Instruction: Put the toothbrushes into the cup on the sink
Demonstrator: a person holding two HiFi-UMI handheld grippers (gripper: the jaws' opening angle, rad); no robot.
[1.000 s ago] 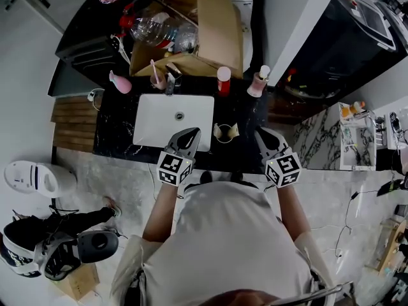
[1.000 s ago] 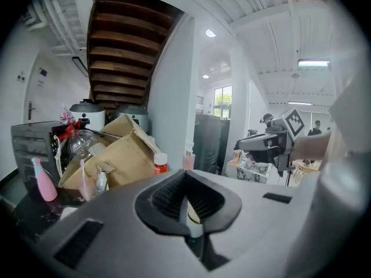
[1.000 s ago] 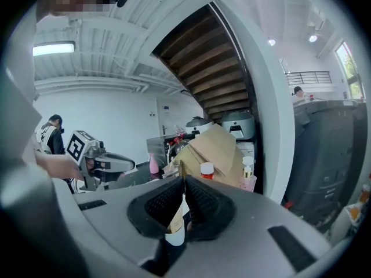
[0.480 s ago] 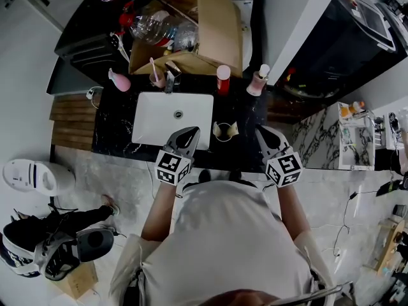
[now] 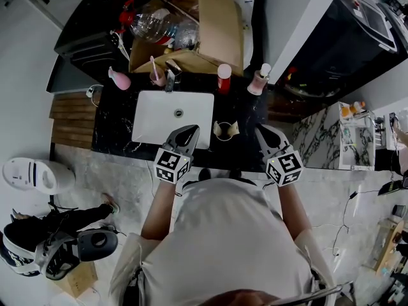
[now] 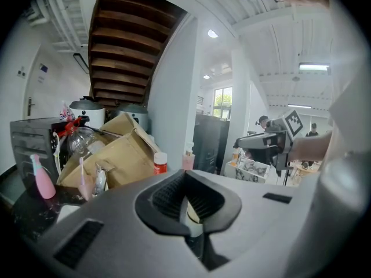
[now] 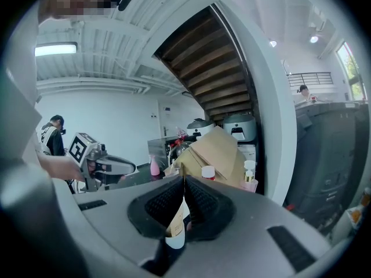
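Cup btwn L hand-held gripper & R hand-held gripper, both closed

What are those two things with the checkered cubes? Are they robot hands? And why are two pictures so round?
No robot here. A person in a white shirt holds a pinching tool, called a gripper, in each hand: the left gripper and the right gripper. The top picture comes from a camera on the person's head, looking down. The round pictures come from small cameras riding on each gripper, so its own two jaws fill the front. Both grippers are pinched shut and hold nothing. Below is a black counter with a white sink. A small cup stands beside the sink, between the grippers. At the back stand a pink bottle, what looks like a toothbrush, a red-and-white bottle and a cardboard box.
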